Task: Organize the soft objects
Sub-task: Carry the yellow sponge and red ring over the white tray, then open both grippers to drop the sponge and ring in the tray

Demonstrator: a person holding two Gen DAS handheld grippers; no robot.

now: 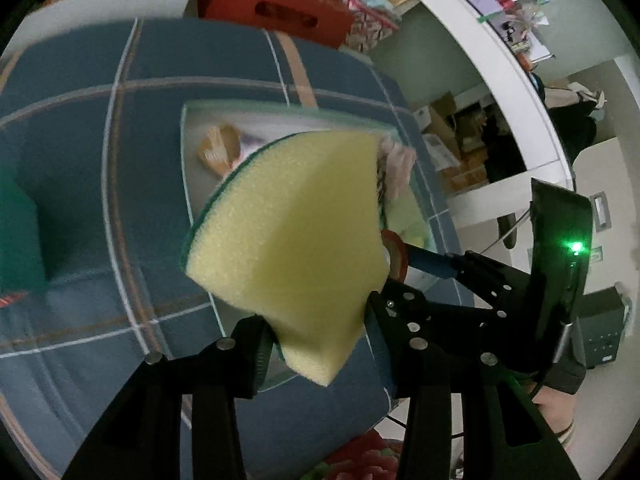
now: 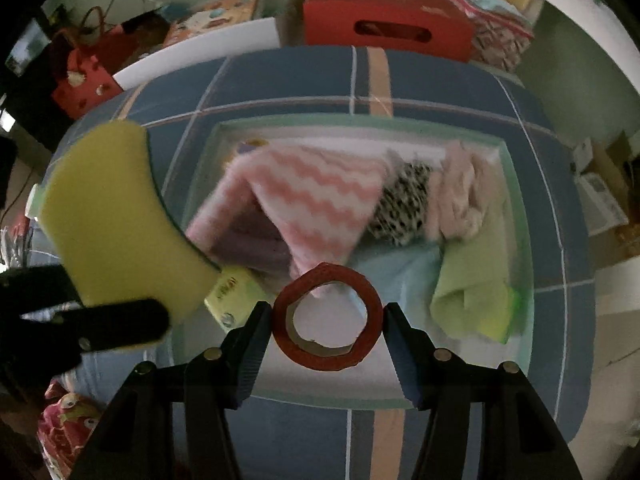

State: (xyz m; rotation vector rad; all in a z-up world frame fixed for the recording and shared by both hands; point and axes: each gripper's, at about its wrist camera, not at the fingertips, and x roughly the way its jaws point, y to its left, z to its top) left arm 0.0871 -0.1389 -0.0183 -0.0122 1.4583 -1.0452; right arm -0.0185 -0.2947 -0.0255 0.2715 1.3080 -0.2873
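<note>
1 sponge [image 2: 108, 216], 1 tape roll [image 2: 327, 316], 1 tray [image 2: 516, 200]

Dim room: pale green wall [image 2: 580, 64], red box [image 2: 384, 16], blue plaid bedcover [image 2: 280, 76].

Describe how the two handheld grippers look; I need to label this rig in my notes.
Both grippers are matte black linkage frames joined by round silver rivets. The right gripper has wedge-shaped fingers with ribbed, dark blue-black pads. In the left wrist view, the left gripper looks the same, and the other unit's black housing carries a glowing green light and a thin cable.
</note>
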